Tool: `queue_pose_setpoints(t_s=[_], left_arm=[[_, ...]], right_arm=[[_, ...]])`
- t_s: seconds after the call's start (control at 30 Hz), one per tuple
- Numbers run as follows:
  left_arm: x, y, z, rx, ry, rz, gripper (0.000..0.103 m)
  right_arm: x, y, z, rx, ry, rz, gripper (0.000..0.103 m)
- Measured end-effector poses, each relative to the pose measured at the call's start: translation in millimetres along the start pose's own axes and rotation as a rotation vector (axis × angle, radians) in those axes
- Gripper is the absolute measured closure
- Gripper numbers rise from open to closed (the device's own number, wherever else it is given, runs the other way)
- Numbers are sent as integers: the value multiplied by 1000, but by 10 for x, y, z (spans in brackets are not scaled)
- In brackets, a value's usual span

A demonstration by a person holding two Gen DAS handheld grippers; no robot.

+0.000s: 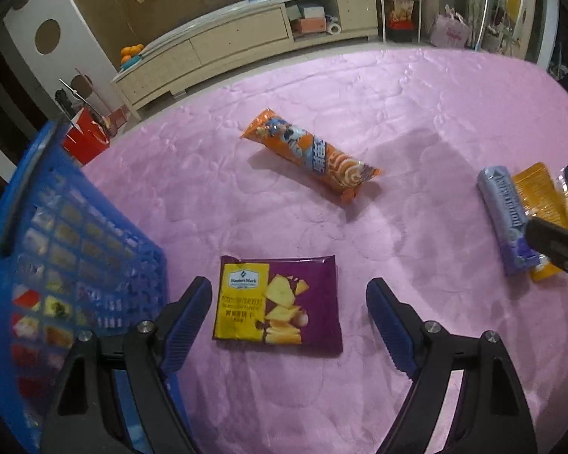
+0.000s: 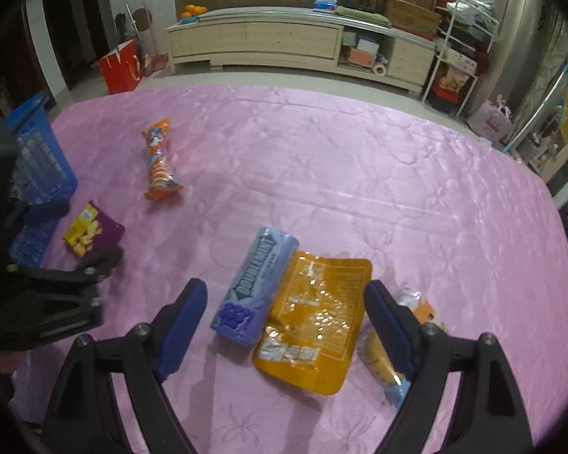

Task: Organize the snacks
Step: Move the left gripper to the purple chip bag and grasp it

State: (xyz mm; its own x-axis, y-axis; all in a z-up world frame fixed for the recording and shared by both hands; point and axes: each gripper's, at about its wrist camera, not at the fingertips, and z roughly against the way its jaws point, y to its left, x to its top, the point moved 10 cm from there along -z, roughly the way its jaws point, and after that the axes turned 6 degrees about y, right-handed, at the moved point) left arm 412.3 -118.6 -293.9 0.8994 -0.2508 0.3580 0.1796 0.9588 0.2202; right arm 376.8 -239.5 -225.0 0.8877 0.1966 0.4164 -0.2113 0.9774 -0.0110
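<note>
Two claws are hanging over a surface draped in a shiny pink quilted cloth, both tilted downward. The left claw is standing spread wide with nothing pinched, its two blue-padded fingers sitting either side of one flat purple-and-yellow snack packet that is lying on the cloth between them, without touching it. Just to that claw's left, one blue plastic lattice basket is sitting at the cloth's edge, with several wrappers showing blurred through its wall; I cannot count them.

The right claw is likewise spread and empty, hovering over a small cluster: one lilac Doublemint gum tube lying against one glossy orange foil pouch, and one crumpled yellow-orange wrapper partly hidden behind the claw's right finger.

Well apart from both, toward the middle of the cloth, one long orange tubular snack pack is lying on its side alone. That is making five loose snacks on the cloth
</note>
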Motion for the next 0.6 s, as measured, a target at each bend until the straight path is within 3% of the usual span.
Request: queue_pose_setpoints(t_s=[0.1, 0.27, 0.37, 0.43, 0.6], left_arm=[[17, 30, -69, 0, 11, 4, 21], [-14, 76, -142, -70, 50, 84, 21], [-49, 102, -172, -152, 74, 168, 34], [-65, 107, -150, -145, 71, 168, 48], [-102, -1, -70, -97, 60, 106, 58]], right_arm=[[4, -6, 52, 16, -10, -8, 15], [-25, -105, 41, 45, 3, -37, 15], [-66, -139, 34, 35, 6, -34, 15], [-91, -129, 24, 40, 13, -33, 15], [-74, -109, 89, 56, 3, -18, 15]])
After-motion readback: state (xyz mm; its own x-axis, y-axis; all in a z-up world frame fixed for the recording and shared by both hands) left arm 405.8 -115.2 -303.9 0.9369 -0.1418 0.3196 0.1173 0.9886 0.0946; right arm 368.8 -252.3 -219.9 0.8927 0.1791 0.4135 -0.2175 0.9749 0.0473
